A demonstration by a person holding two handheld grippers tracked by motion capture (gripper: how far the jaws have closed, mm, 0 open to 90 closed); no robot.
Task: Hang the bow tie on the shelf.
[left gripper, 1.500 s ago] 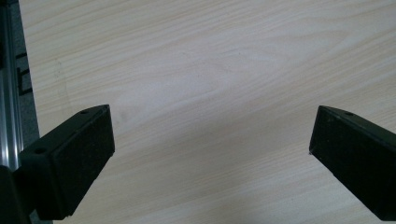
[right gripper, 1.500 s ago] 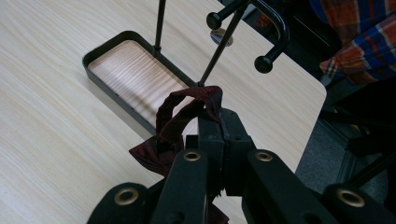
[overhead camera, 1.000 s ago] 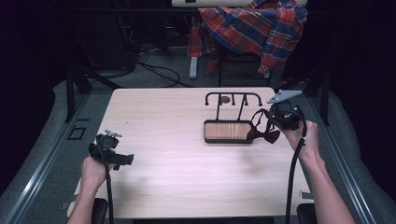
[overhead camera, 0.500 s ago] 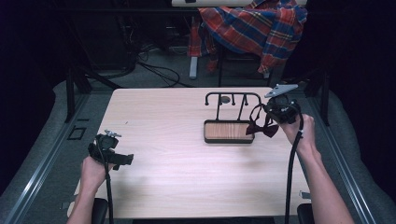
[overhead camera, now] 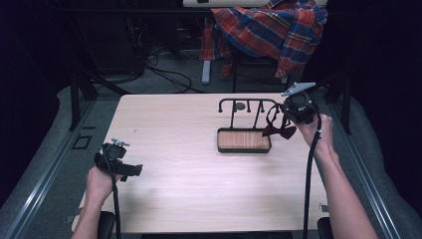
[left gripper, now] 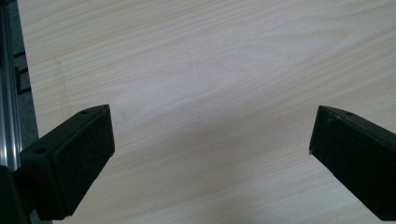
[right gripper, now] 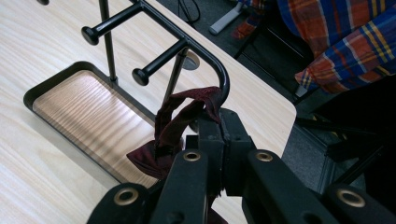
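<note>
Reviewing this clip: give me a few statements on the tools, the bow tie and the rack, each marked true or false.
1. The right tool is shut on the dark red fabric bow tie. True.
2. The left tool grips the bow tie. False: its jaws stand open over bare light wooden table.
3. The bow tie lies flat in the black metal rack's wooden tray. False: it hangs from the right tool beside the rack.
4. A red-and-blue plaid cloth lies beyond the table. True.
</note>
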